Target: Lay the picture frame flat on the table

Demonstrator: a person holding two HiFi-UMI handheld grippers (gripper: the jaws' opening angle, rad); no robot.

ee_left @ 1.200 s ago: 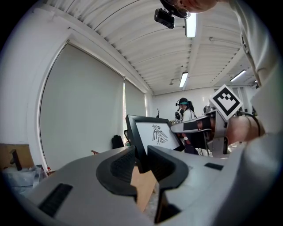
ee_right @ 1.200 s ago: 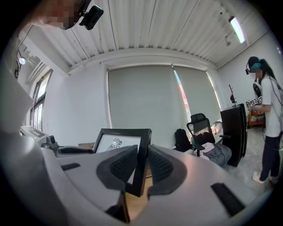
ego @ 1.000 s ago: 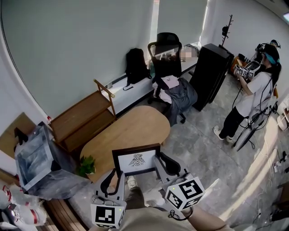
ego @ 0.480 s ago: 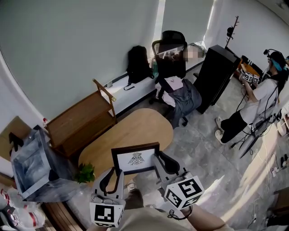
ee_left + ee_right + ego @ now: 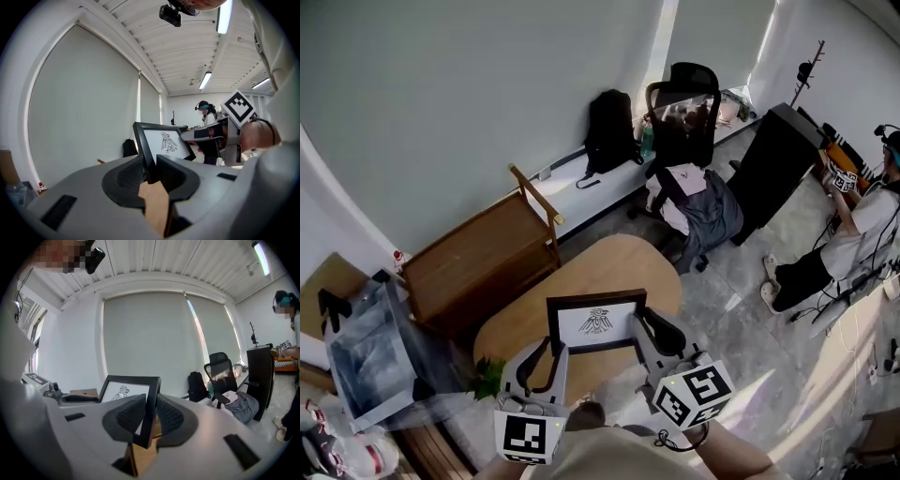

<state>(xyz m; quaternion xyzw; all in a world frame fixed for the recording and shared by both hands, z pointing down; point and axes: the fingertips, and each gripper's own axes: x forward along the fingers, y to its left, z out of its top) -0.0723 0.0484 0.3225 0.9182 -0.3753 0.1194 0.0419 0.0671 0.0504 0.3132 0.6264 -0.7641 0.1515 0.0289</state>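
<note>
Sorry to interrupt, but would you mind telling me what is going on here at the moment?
A person holds a two-jaw tool in each hand and grips a black picture frame with both. The left tool is clamped on the frame's left edge, and the right tool on its right edge. The frame stands upright over the near end of the oval wooden table. It has not yet been laid flat.

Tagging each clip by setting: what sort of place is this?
Probably an office: a black swivel chair, a tall black cabinet, and a wide roller blind along the wall.
</note>
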